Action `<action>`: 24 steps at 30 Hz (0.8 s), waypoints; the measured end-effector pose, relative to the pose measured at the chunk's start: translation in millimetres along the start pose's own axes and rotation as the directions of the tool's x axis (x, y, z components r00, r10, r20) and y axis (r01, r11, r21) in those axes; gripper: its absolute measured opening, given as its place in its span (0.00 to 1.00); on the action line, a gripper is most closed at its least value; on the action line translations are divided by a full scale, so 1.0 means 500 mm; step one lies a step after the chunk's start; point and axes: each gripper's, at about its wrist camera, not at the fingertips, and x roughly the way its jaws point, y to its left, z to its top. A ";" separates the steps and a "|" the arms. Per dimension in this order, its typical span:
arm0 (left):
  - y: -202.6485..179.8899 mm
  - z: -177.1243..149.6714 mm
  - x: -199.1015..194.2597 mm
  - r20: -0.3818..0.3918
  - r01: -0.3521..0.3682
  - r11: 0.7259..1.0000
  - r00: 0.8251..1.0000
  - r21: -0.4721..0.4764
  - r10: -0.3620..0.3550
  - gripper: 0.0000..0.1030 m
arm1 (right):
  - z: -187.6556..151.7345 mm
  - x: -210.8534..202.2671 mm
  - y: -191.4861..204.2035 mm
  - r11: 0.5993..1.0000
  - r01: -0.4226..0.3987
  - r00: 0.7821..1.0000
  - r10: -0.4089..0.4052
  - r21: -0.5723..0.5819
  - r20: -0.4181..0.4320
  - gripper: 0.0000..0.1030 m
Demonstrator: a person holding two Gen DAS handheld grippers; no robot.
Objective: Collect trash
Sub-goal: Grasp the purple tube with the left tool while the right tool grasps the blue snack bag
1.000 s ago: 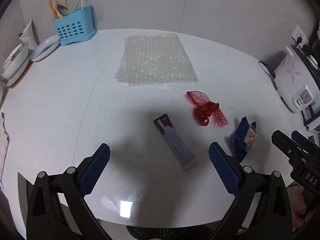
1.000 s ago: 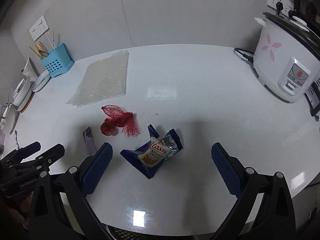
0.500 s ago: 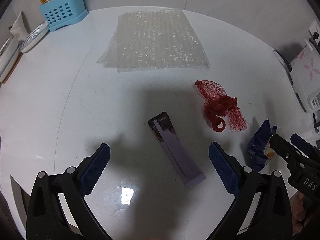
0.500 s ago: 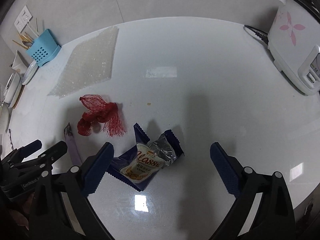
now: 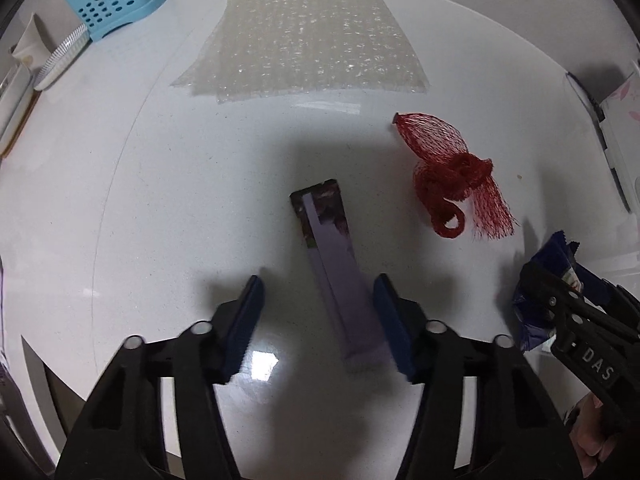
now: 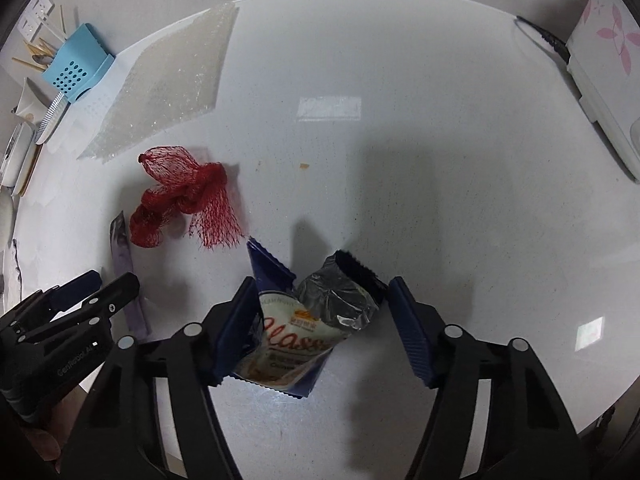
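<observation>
Now both tools point steeply down at the table (image 5: 120,208), each straddling one piece of trash so that a single squeeze should lift it. Taking the red net bag (image 5: 450,178) as the landmark: the left hand-held gripper (image 5: 318,322) sits nearer the camera and to the left of the net, with the purple wrapper (image 5: 340,276) lying lengthwise between its jaws. The wrapper's near end lies against the right pad, while a clear gap remains at the left pad, so nothing is clamped yet. The right hand-held gripper (image 6: 322,324) sits nearer and to the right of the net, around the blue snack packet (image 6: 298,336). Its left pad touches the packet's crumpled side, and its right pad stands just beside the torn silver end; I judge this a closing grasp, not a firm hold. Beyond the net lies the bubble wrap sheet (image 5: 304,40), flat and untouched, and farther still to its left stands the blue utensil holder (image 5: 114,4).

Compared with a second ago, both tools are lower and closer to the table, so the wrapper and packet fill more of each view. The jaws of both have just been closing from full width, each with its piece between them.
</observation>
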 end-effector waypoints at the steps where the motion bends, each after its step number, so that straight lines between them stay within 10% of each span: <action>1: -0.002 0.000 -0.002 -0.002 -0.001 1.000 1.000 -0.001 0.000 0.38 | -0.001 0.000 0.001 1.000 0.004 1.000 -0.004 -0.002 0.002 0.58; 10: -0.009 -0.003 -0.007 -0.004 0.035 0.999 0.999 0.006 -0.035 0.16 | -0.001 0.000 0.014 0.999 0.009 1.000 -0.009 -0.053 -0.002 0.20; 24: 0.018 -0.024 -0.043 0.063 0.038 0.999 0.997 0.009 -0.039 0.16 | -0.006 -0.034 0.014 0.999 0.016 0.997 -0.013 -0.044 0.080 0.18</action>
